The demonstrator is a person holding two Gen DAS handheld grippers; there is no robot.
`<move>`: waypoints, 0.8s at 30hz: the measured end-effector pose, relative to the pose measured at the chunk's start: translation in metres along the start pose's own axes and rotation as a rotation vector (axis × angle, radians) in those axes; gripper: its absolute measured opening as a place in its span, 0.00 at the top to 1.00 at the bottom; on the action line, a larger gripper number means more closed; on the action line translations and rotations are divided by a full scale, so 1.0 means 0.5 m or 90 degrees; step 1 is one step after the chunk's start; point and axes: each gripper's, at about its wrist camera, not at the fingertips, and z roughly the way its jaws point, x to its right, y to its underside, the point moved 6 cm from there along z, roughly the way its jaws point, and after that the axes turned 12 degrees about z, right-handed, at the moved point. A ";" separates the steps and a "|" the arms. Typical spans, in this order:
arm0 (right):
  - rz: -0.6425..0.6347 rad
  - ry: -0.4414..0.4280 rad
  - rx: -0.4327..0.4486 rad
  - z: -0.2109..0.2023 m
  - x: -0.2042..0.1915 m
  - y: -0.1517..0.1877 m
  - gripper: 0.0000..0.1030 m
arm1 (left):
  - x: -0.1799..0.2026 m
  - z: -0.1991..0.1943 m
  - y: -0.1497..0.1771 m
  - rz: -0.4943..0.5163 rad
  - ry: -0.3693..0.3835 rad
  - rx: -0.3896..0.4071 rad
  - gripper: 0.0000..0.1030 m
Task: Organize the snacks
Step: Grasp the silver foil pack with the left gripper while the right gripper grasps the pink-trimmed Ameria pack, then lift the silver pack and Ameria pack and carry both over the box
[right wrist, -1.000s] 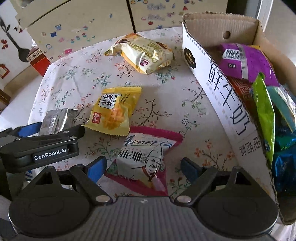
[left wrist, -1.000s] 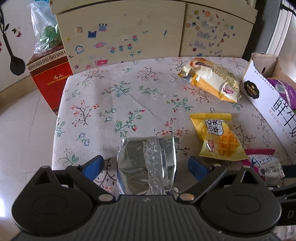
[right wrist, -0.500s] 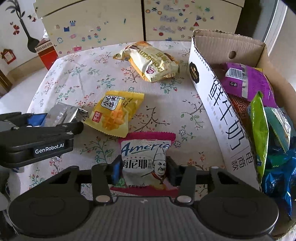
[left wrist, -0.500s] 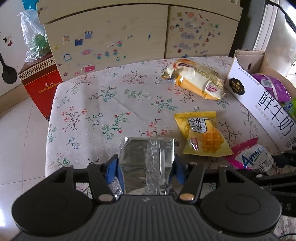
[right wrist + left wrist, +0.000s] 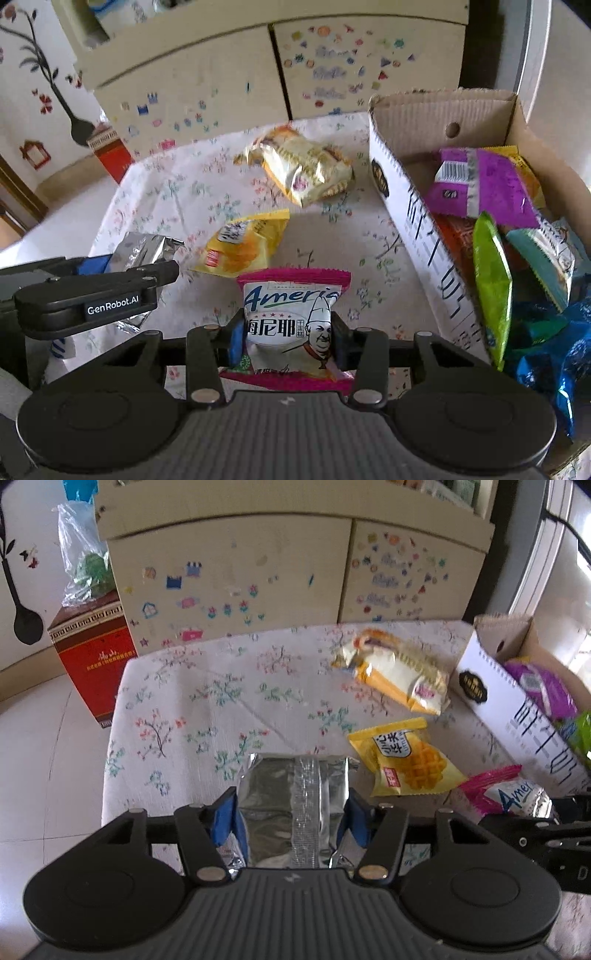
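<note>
left claw (image 5: 291, 814) is gripping silver packet (image 5: 291, 805) | right claw (image 5: 286, 338) is clenching pink snack packet (image 5: 291, 317) | both over bench (image 5: 221, 701)

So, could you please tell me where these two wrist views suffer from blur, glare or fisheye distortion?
Left wrist view: far snacks such as the croissant pack are motion-blurred, the silver packet glints, and the cupboard edges bow. Right wrist view: the floral tablecloth is smeared, while the pink packet print stays readable.

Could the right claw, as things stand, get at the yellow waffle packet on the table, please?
Probably not yet: the right claw is shut on the pink packet. The yellow waffle packet lies just beyond it, uncovered, with nothing between.
</note>
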 end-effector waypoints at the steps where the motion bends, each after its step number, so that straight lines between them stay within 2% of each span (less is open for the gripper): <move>1: 0.004 -0.005 0.005 -0.004 0.001 -0.002 0.51 | -0.001 -0.004 -0.005 -0.003 0.000 0.005 0.42; 8: 0.015 -0.032 0.044 -0.035 0.004 -0.017 0.51 | -0.002 -0.028 -0.042 -0.021 -0.002 0.041 0.42; 17: 0.015 -0.039 0.107 -0.078 0.016 -0.046 0.51 | 0.005 -0.048 -0.093 -0.032 -0.016 0.081 0.42; 24: 0.033 -0.038 0.162 -0.130 0.048 -0.084 0.51 | 0.037 -0.052 -0.124 -0.032 -0.003 0.098 0.42</move>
